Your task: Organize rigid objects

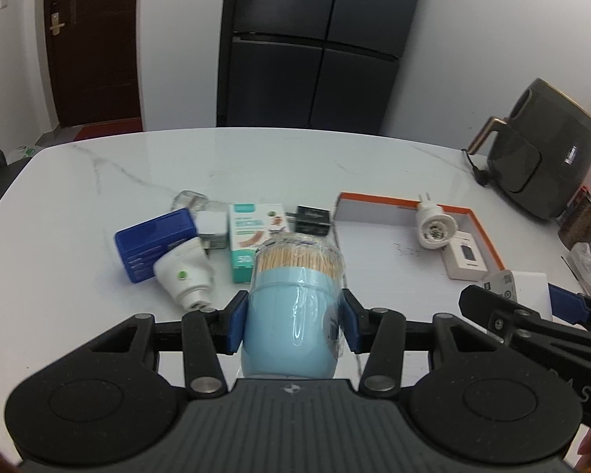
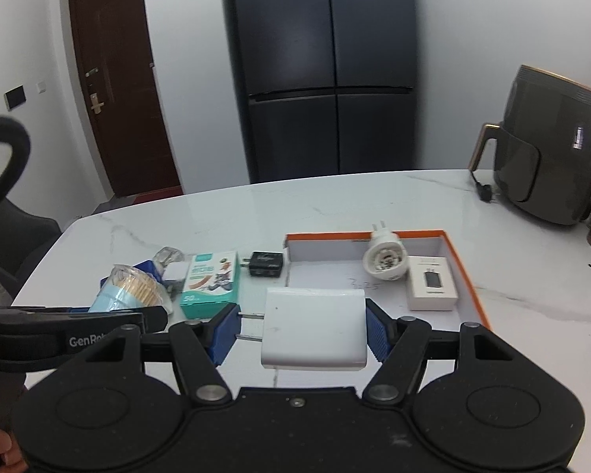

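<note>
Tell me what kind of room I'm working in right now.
Most likely a home kitchen or dining area: a tall dark fridge stands against the wall, an air fryer sits on the white marble-look table, and a brown entry door is at the left.

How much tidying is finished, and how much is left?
Done: a round plug and a small white box lie in the orange tray. In hand: the left gripper holds the toothpick jar, the right gripper a white charger. Left on the table: teal box, black adapter, blue box.
</note>
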Tool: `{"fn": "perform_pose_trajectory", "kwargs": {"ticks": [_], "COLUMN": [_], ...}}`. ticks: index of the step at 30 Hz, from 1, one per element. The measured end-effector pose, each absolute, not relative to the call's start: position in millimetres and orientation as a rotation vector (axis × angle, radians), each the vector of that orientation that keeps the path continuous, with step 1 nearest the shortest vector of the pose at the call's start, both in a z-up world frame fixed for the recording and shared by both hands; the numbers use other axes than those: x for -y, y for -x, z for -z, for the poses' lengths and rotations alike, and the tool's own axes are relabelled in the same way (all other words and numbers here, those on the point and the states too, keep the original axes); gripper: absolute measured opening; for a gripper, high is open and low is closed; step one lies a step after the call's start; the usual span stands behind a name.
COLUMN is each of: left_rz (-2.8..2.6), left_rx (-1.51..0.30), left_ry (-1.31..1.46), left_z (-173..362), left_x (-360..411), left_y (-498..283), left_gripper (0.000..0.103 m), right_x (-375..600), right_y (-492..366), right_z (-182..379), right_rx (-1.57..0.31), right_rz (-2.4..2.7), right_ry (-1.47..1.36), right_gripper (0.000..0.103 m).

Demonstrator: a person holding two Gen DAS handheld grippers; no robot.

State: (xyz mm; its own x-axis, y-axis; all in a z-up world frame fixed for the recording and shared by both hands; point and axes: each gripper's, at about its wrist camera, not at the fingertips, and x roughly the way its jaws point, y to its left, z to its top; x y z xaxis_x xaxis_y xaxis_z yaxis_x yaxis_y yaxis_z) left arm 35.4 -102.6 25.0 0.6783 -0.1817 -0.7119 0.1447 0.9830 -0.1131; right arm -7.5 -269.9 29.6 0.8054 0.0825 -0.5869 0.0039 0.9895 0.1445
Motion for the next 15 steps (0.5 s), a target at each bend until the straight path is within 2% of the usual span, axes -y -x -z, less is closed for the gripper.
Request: {"fn": "perform_pose_trajectory", "kwargs": {"ticks": [15], "left_rz": [0.231], "left_rx": [-0.807], "left_ry": [0.023], "left_z": [-26.1], "left_x": [135.5], "left_y": [-27.4], "left_gripper": [0.048], "right_x": [305.6], "right_y": [23.9], "right_z": [-30.3], "right_rx": [-0.621], "right_rz": [0.011], "right_ry": [-0.172], "right_gripper": [0.079]}}
